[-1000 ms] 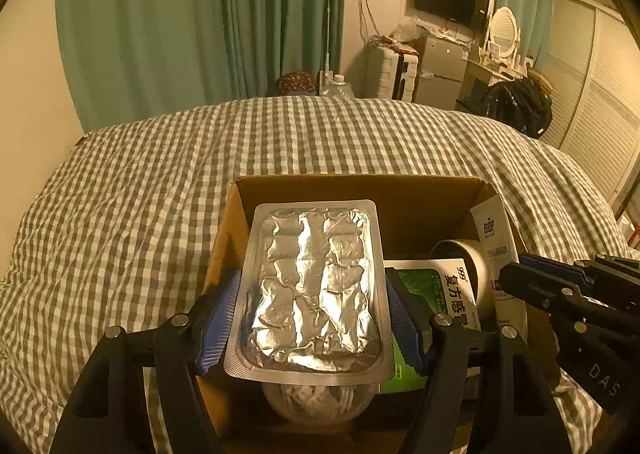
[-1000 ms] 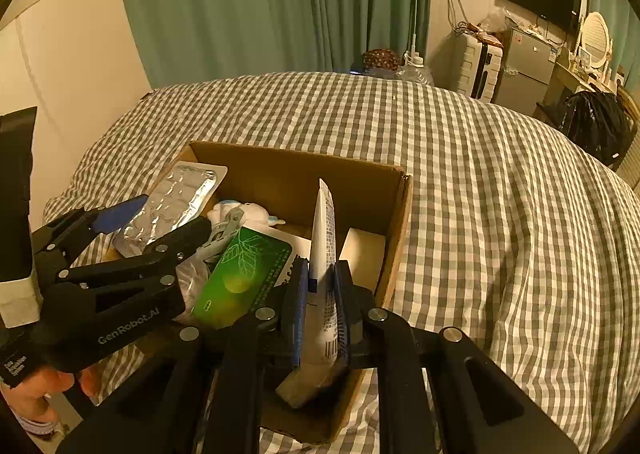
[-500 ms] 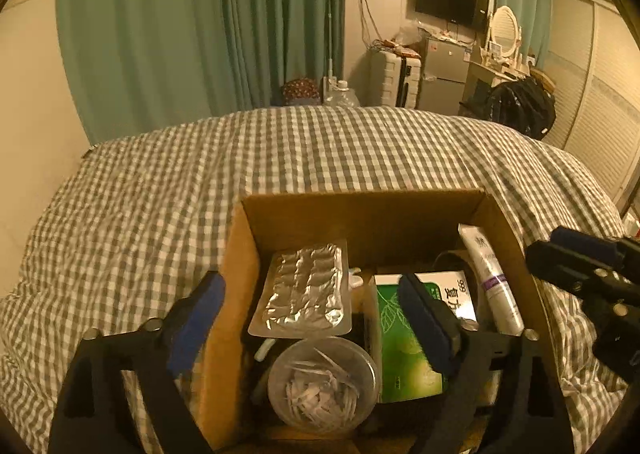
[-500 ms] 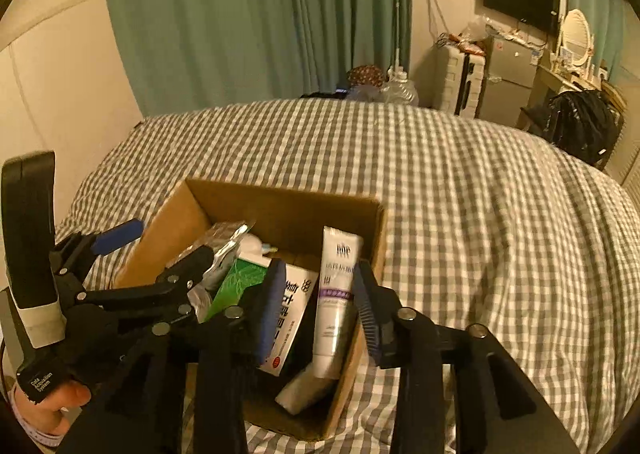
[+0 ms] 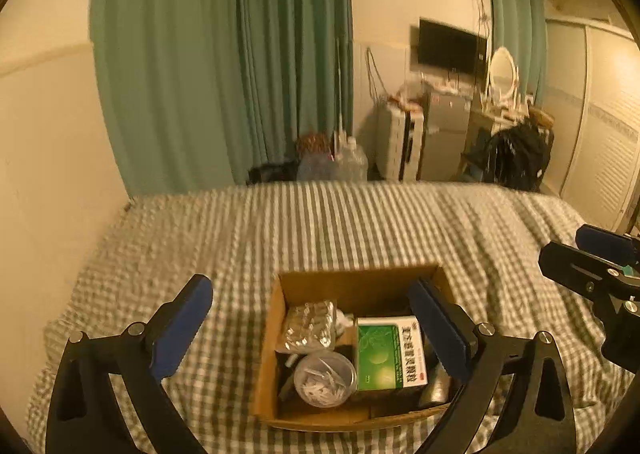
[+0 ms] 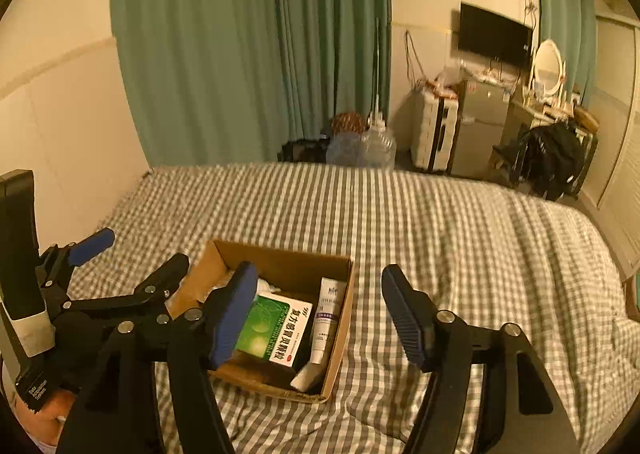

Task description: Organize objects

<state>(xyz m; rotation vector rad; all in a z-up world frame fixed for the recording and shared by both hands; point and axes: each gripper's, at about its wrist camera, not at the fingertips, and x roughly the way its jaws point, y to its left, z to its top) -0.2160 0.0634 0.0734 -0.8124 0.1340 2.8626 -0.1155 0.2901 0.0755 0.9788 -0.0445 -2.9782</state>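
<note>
An open cardboard box [image 5: 267,350] [image 6: 341,318] rests on the checked bedspread. Inside lie a foil blister pack [image 5: 310,326], a clear tub of small white pieces [image 5: 325,378], a green-and-white medicine carton [image 5: 388,358] [image 6: 276,330] and a white tube [image 6: 327,314]. My left gripper [image 5: 316,330] hovers above and behind the box, open and empty. My right gripper [image 6: 320,314] is also open and empty, raised over the box's right side. The left gripper [image 6: 132,286] appears at the left edge of the right wrist view.
The checked bedspread [image 5: 360,226] stretches beyond the box to the far edge. Green curtains [image 5: 224,54], water jugs [image 6: 360,150], a suitcase [image 6: 434,134] and a small fridge [image 6: 480,126] stand past the bed. A hand [image 6: 48,410] holds the left gripper's handle.
Both grippers opened: the blister pack and the white tube dropped into the box. Both grippers then rose and pulled back, so the box looks smaller.
</note>
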